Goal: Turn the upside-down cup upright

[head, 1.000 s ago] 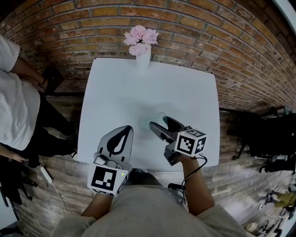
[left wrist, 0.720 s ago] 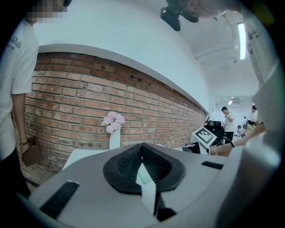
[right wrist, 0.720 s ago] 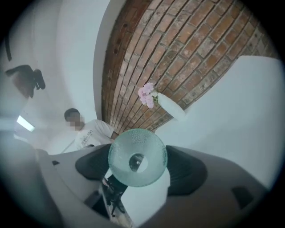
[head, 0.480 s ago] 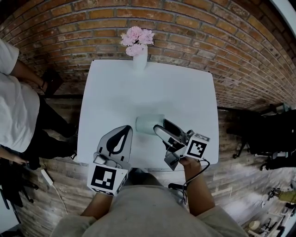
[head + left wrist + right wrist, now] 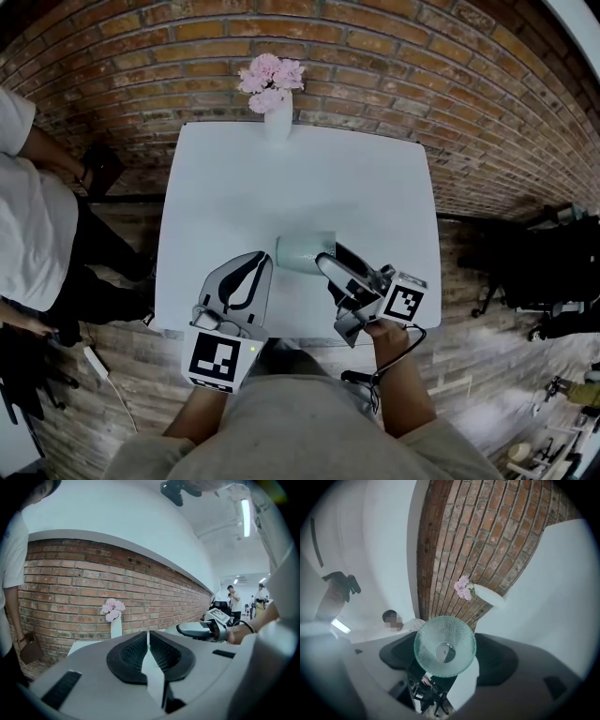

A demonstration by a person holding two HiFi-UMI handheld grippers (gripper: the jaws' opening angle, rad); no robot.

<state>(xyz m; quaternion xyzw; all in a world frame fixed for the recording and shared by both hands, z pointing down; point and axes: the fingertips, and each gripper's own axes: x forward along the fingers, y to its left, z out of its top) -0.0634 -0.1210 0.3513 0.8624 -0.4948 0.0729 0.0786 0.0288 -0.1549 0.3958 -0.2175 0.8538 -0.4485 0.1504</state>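
In the head view the cup lies on its side between the jaws of the right tool, over the near part of the white surface and seemingly clear of it. The left tool sits just beside it, apart from the cup. A vase stands at the far edge.

The left gripper view shows that tool's jaws pressed together with nothing between them.

In the right gripper view the cup appears end-on, clamped with a pad on either side of its wall. It looks like pebbled glass: stiff, probably light, breakable, likely slick despite the texture. A firm but gentle hold across the wall suits it best.
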